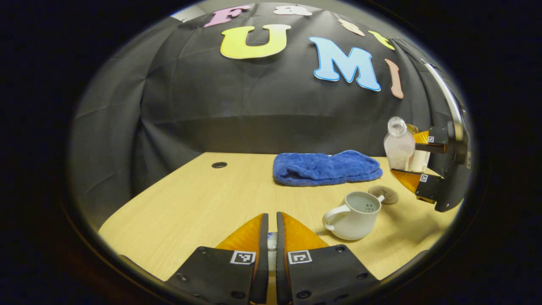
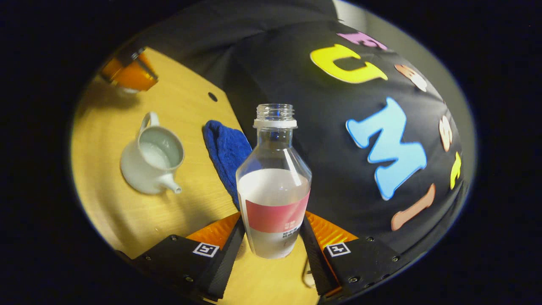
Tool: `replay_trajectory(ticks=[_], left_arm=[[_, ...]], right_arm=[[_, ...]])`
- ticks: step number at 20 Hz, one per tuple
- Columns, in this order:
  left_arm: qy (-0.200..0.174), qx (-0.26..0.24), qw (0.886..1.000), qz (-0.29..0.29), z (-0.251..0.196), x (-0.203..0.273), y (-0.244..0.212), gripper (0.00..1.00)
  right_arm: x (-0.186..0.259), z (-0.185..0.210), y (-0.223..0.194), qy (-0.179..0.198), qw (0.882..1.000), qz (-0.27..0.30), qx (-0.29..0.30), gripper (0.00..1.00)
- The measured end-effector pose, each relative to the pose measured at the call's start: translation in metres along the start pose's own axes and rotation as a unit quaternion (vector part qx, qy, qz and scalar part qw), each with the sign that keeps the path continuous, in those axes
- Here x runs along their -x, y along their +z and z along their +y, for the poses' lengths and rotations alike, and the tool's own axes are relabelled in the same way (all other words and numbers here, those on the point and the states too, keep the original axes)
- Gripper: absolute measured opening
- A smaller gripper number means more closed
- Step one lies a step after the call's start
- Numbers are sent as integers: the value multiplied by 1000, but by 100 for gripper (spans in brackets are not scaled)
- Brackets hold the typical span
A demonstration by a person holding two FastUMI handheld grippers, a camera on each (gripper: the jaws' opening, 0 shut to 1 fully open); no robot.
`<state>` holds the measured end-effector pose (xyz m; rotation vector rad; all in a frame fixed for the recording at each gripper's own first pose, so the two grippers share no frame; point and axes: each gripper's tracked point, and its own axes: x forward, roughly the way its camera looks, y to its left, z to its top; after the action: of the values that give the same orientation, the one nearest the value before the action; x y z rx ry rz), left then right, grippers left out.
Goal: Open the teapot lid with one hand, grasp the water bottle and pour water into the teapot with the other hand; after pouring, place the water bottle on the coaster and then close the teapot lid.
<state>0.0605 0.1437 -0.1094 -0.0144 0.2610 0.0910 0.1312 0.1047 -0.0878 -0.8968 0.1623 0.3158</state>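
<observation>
Gripping the water bottle point(image 2: 274, 182), the right claw point(image 2: 271, 237) hangs above the lidless teapot point(image 2: 151, 159); the left claw point(image 1: 271, 241) pinches something small.

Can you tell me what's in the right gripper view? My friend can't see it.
The right gripper holds a clear, capless water bottle, part full, its jaws pressing both sides. To the left on the wooden table sits a white teapot with its lid off and water inside. A blue towel lies behind the bottle.
</observation>
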Motion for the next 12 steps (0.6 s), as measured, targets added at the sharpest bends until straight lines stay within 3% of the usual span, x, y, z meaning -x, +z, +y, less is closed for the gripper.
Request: replay_trajectory(ticks=[2,6,12], left_arm=[[0,0,1000,1,0,1,0,14],[0,0,1000,1,0,1,0,14],[1,0,1000,0,1,1,1,14]], right_arm=[[0,5,4,25,994,-2,-105,77],[-10,5,9,53,962,-10,-269,77],[-12,14,4,64,918,18,-390,77]])
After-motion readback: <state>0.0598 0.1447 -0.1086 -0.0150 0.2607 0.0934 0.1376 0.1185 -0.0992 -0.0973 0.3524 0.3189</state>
